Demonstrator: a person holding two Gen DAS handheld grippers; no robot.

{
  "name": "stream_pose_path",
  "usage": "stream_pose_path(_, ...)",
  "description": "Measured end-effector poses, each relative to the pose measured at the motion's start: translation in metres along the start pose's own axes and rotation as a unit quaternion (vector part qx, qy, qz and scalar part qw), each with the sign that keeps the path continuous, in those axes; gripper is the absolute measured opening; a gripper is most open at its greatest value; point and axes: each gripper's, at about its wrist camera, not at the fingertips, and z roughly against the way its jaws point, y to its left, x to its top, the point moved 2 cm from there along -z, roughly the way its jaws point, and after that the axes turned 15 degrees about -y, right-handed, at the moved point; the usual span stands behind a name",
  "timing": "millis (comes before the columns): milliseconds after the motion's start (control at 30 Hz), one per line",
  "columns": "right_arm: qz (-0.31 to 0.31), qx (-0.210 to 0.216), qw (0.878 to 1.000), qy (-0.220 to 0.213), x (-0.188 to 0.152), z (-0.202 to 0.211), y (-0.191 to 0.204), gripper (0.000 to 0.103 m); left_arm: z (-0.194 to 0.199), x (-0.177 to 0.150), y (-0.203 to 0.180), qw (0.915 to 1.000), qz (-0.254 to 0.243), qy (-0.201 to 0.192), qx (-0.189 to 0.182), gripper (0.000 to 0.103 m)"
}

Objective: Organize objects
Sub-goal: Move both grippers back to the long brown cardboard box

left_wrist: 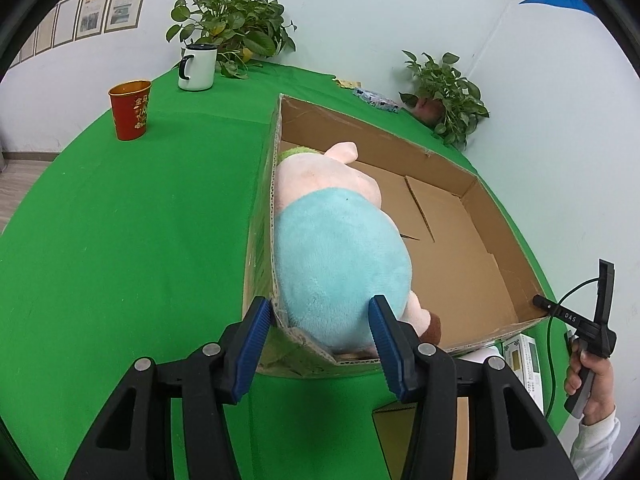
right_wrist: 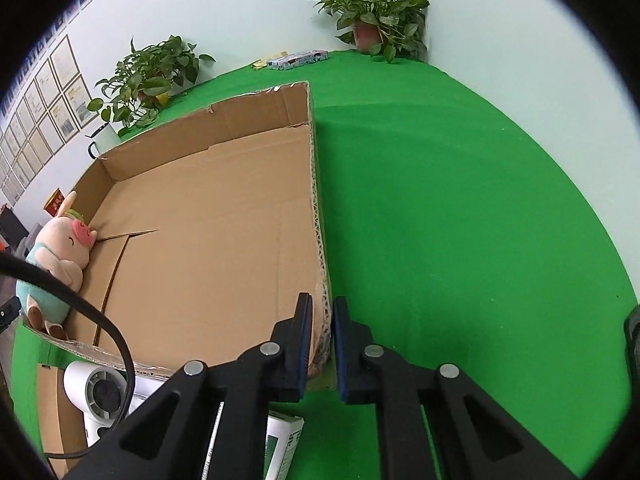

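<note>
The plush pig [left_wrist: 340, 248] lies in the cardboard box [left_wrist: 460, 272] along its left wall, long axis running front to back, head toward the far end, feet toward the near corner. The left gripper [left_wrist: 320, 320] stands spread wide around the toy's rear, apparently not touching. The right gripper [right_wrist: 322, 320] pinches the box's right wall near the front corner. A red cup [left_wrist: 130, 110] and white mug [left_wrist: 197, 68] stand well apart on the green table [left_wrist: 120, 240].
</note>
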Motion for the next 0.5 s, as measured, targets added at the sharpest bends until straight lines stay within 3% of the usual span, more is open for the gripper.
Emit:
stream_pose_path(167,0.001,-0.012,1.000,-0.003,0.000,0.004,0.004,0.015,0.003,-0.003,-0.001,0.9999,-0.005,0.008,0.006,0.049)
stream_pose_path(200,0.000,-0.021,1.000,-0.008,0.000,0.009,0.004,0.032,0.005,-0.004,-0.002,0.9999,-0.006,0.009,0.009,0.048)
stream_pose_path(233,0.004,-0.036,0.999,-0.019,-0.001,0.017,0.006,0.059,0.008,-0.005,-0.003,0.9999,-0.010,0.005,0.013,0.048)
stream_pose_path(300,0.019,-0.042,0.997,-0.065,-0.003,0.045,0.016,0.088,0.022,-0.007,-0.011,0.9988,-0.033,-0.017,0.033,0.049)
stream_pose_path(367,0.028,-0.013,0.996,-0.085,-0.011,0.067,0.030,0.088,0.044,-0.009,-0.024,0.9958,-0.059,-0.052,0.047,0.060)
stream_pose_path(433,0.030,0.037,0.995,-0.083,-0.022,0.085,0.044,0.090,0.071,-0.015,-0.039,0.9927,-0.062,-0.093,0.045,0.102)
stream_pose_path(500,0.027,0.084,0.993,-0.078,-0.038,0.102,0.061,0.093,0.091,-0.021,-0.051,0.9906,-0.056,-0.122,0.028,0.103)
